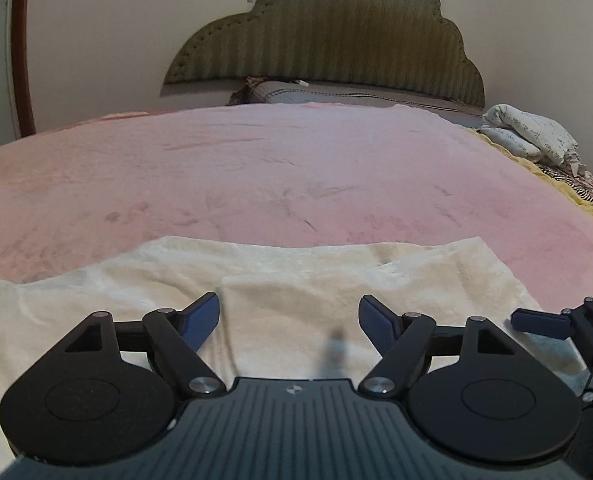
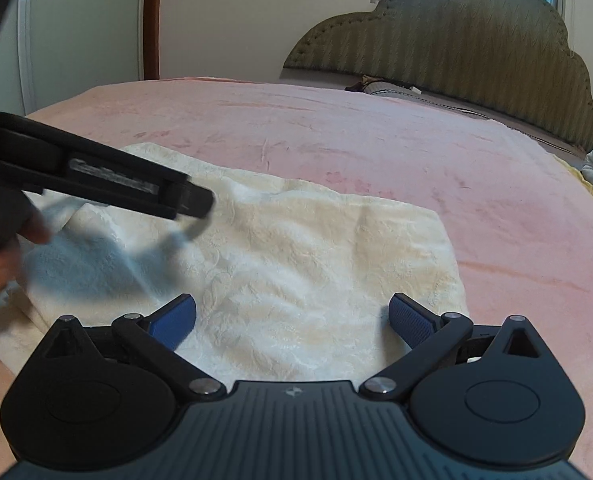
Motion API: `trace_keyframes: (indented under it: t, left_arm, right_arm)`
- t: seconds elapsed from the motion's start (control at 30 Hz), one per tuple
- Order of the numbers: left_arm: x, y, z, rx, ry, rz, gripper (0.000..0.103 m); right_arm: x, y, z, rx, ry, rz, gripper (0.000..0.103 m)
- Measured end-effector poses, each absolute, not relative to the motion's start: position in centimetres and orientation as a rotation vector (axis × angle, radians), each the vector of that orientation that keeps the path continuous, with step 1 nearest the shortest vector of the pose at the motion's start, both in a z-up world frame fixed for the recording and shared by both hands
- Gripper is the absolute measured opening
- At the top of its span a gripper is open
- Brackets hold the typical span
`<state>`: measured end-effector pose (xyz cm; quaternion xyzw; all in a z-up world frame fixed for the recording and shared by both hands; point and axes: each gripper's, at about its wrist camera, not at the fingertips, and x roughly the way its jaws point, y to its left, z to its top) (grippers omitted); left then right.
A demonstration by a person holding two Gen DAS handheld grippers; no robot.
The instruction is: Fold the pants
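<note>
Pink blanket [image 1: 296,168] covers the whole bed and runs back to the padded green headboard [image 1: 336,36], leaving a broad bare stretch beyond the pants and to their right. Cream pants [image 2: 296,248], folded into a rough rectangle of textured fabric, lie flat on the blanket at the near edge of the bed; in the right wrist view their far edge slants across the blanket and their right edge ends in a clean corner. A rumpled printed pillow [image 1: 532,136] sits at the bed's right side, well apart from the pants.

Left tool [image 1: 289,320] hovers above the pants with its blue pads spread wide and nothing between them, only cloth below. Right tool [image 2: 292,320] is likewise wide open and empty above the fabric, near the right edge of the pants. In the right wrist view the left tool's black body [image 2: 96,176] reaches in from the left, casting a shadow on the cloth, with a hand [image 2: 0,264] gripping it.
</note>
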<state>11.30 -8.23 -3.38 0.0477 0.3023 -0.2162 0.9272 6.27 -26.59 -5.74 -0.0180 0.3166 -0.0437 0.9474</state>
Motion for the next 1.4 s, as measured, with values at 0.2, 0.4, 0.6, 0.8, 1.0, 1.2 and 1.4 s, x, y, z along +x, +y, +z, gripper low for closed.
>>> trace_keyframes:
  t: [0.2, 0.4, 0.6, 0.8, 1.0, 1.2, 1.4]
  left_arm:
    - [9.6, -2.6, -3.2, 0.046, 0.637, -0.330, 0.086]
    - [8.4, 2.5, -3.5, -0.044, 0.667, -0.202, 0.086]
    - [7.4, 4.5, -3.3, 0.068, 0.648, -0.062, 0.092]
    - [6.4, 6.1, -3.9, 0.114, 0.639, -0.037, 0.098]
    - [6.3, 6.0, -4.4, 0.128, 0.634, -0.015, 0.103]
    - [5.7, 6.1, -4.9, 0.117, 0.607, -0.014, 0.103]
    - [5.9, 5.9, -4.9, 0.126, 0.611, -0.013, 0.103]
  right_arm:
    - [4.4, -23.4, -4.8, -0.118, 0.589, 0.005, 0.103]
    - [4.8, -20.6, -4.8, -0.252, 0.578, 0.007, 0.103]
    - [5.9, -18.7, -4.8, -0.209, 0.590, 0.049, 0.103]
    - [6.3, -19.7, -4.3, -0.108, 0.590, 0.044, 0.103]
    - [6.7, -19.0, -5.0, -0.058, 0.632, 0.108, 0.103]
    - [6.8, -18.5, -5.5, -0.026, 0.655, 0.131, 0.103]
    - [6.4, -17.5, -6.0, -0.066, 0.610, 0.121, 0.103]
